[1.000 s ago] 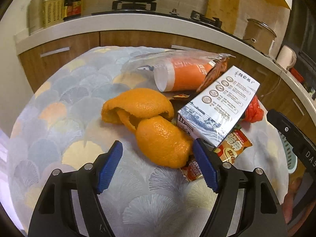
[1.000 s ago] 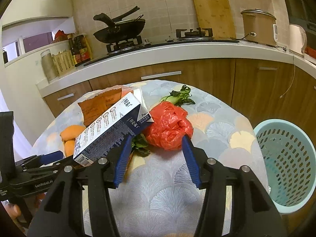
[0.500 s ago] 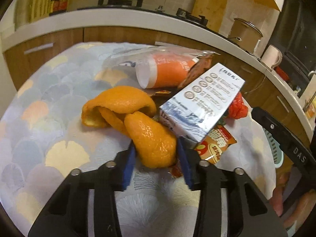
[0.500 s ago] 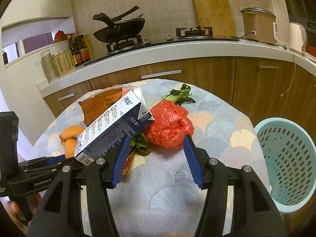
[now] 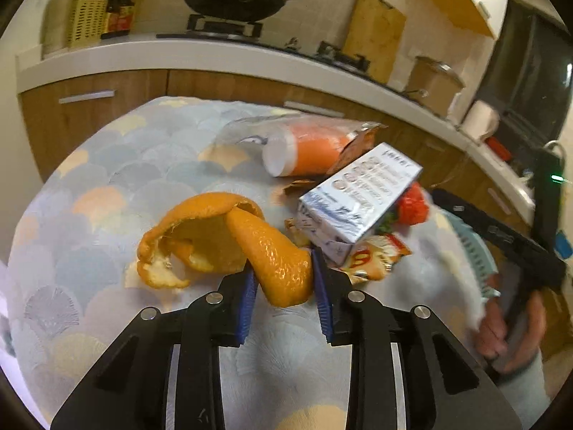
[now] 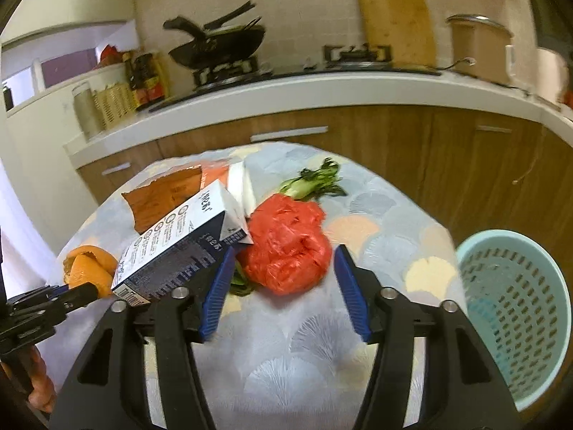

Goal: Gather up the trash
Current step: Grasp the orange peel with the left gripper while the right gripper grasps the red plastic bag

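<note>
An orange peel (image 5: 229, 240) lies on the round table with its near strip between my left gripper's blue pads; my left gripper (image 5: 284, 283) is shut on that strip. The peel also shows in the right wrist view (image 6: 89, 268). A white and dark carton (image 5: 358, 197) lies just right of it, over a snack wrapper (image 5: 372, 258). My right gripper (image 6: 283, 279) is open, its pads either side of a crumpled red plastic bag (image 6: 290, 243). A light-blue trash basket (image 6: 515, 311) stands off the table's right edge.
An orange cup in a clear bag (image 5: 308, 147) and a brown torn packet (image 6: 168, 197) lie behind the carton. A green vegetable stub (image 6: 311, 182) lies past the red bag. Wooden cabinets and a white counter (image 6: 322, 96) curve behind the table.
My left gripper has closed from wide open onto the orange peel strip and begun lifting it. My right gripper has stayed open around the red bag.
</note>
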`<state>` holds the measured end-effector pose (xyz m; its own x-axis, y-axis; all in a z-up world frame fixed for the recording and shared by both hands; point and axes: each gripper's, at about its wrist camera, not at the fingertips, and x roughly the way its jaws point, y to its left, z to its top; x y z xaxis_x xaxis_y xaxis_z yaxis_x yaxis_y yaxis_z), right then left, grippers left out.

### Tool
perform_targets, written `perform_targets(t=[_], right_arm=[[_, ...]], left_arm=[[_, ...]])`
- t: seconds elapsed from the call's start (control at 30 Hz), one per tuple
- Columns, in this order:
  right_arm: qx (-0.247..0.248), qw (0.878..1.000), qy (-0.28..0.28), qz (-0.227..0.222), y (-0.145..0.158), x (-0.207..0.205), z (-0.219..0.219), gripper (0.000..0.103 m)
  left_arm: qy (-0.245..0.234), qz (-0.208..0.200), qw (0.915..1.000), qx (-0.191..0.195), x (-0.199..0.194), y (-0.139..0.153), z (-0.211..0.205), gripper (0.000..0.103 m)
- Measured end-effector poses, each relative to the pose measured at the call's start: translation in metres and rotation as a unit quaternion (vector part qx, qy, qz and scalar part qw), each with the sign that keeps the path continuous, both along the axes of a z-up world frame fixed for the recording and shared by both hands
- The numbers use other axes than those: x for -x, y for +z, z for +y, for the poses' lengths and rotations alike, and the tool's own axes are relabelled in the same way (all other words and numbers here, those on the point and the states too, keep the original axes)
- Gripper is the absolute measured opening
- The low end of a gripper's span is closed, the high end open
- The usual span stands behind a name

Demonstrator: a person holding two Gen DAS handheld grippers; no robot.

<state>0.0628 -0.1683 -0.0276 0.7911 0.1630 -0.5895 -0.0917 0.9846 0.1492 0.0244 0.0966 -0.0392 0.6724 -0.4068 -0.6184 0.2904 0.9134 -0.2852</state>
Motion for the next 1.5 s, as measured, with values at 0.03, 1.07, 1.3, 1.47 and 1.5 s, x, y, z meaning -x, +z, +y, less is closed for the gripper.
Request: perform_targets(t=[0.03, 1.07, 1.3, 1.47, 1.5], right_arm=[[0.01, 1.0, 0.001, 0.002, -0.001, -0.003, 0.002, 0.066], [-0.005, 1.0, -0.026, -0.007, -0.007, 0.004, -0.013, 0.037], [-0.014, 1.0, -0.021, -0.012, -0.006, 0.005, -0.014, 0.037], [-0.013, 1.0, -0.02, -0.011, -0.006, 0.005, -0.013, 0.038], [-0.013, 1.0, -0.02, -0.011, -0.006, 0.005, -0.013, 0.038]], left_arm=[[-0.005, -0.003, 1.0, 0.003, 0.002, 0.001, 0.001, 0.028], [-0.138, -0.017, 0.9903, -0.014, 0.052, 0.012, 0.008, 0.009], [-0.157, 0.002, 0.985, -0.072, 0.071, -0.003, -0.003, 0.015], [-0.113, -0.017, 0.9884, -0.101, 0.082, 0.001, 0.004, 0.065], [-0.109, -0.016, 0.9881, -0.108, 0.083, 0.001, 0.004, 0.07]])
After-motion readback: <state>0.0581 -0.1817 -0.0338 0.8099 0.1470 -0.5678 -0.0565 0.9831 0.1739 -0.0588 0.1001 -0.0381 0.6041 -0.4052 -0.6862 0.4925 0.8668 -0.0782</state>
